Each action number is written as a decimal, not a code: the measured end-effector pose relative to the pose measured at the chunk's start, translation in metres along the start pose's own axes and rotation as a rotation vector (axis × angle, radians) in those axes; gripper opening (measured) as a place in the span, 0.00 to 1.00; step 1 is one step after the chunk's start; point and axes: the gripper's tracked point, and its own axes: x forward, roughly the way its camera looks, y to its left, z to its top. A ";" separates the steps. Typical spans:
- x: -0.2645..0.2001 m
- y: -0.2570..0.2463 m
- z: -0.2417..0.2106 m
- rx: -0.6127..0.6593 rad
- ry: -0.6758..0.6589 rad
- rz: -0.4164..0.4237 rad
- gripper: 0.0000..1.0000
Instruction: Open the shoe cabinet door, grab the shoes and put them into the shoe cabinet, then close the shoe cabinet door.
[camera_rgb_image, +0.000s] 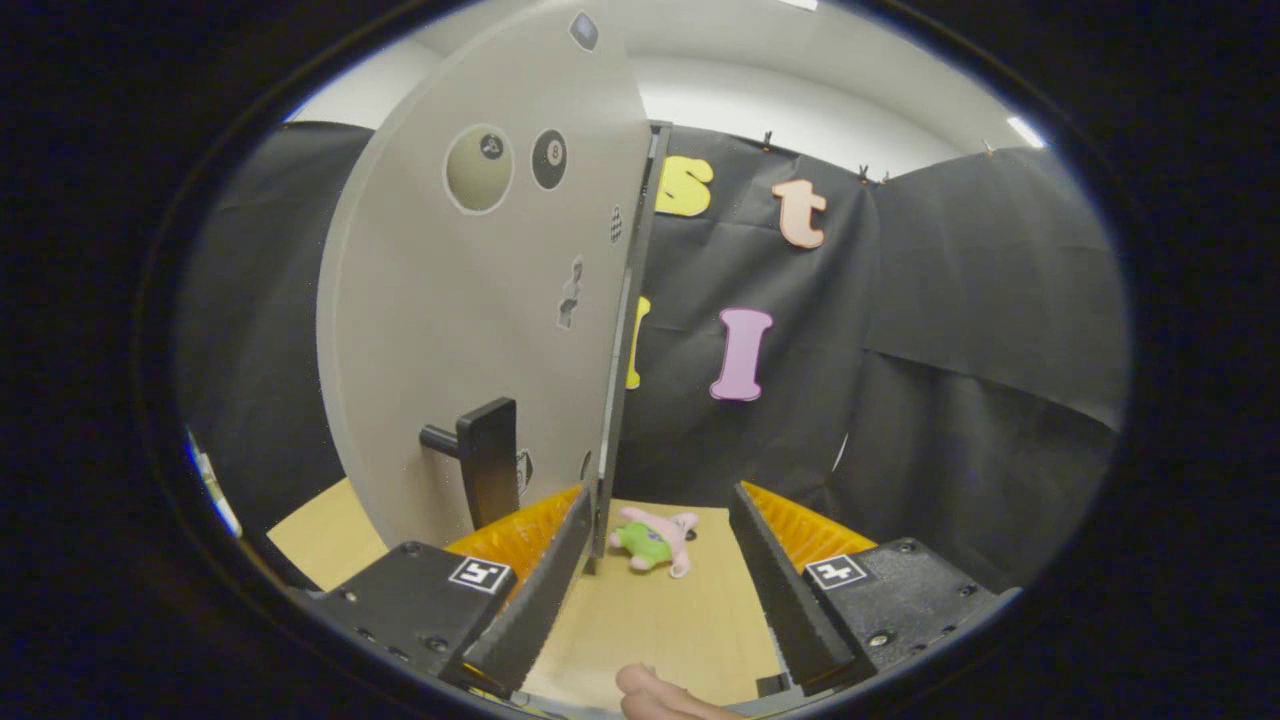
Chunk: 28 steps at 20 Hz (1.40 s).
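Fingertip of the person's hand (655, 692) peeks in at the bottom centre of the frame, nearest to us, just behind the gripper (662, 530). We see its two fingers (545, 560) spread wide with bare light wooden surface (660, 620) between them, holding nothing. We judge they stay apart because the door is the thing being worked, not gripped.

Left of centre, the tall grey shoe cabinet door (470, 320) stands swung out, seen nearly edge-on, its free edge running down to just beside the left finger's tip. Its black bar handle (485, 470) juts out in the lower left, just above the left finger. We take the door as open or mid-swing; which, we cannot tell.

Beyond the fingers, at lower centre, a small pink and green plush toy (655, 540) lies on the surface. No shoes are to be seen from this angle, so loading looks not yet done.
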 end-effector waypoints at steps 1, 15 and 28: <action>0.001 0.013 0.002 0.006 0.006 0.011 0.93; 0.028 0.185 0.035 0.067 0.016 0.093 0.95; 0.128 0.249 0.047 0.126 0.092 0.159 0.94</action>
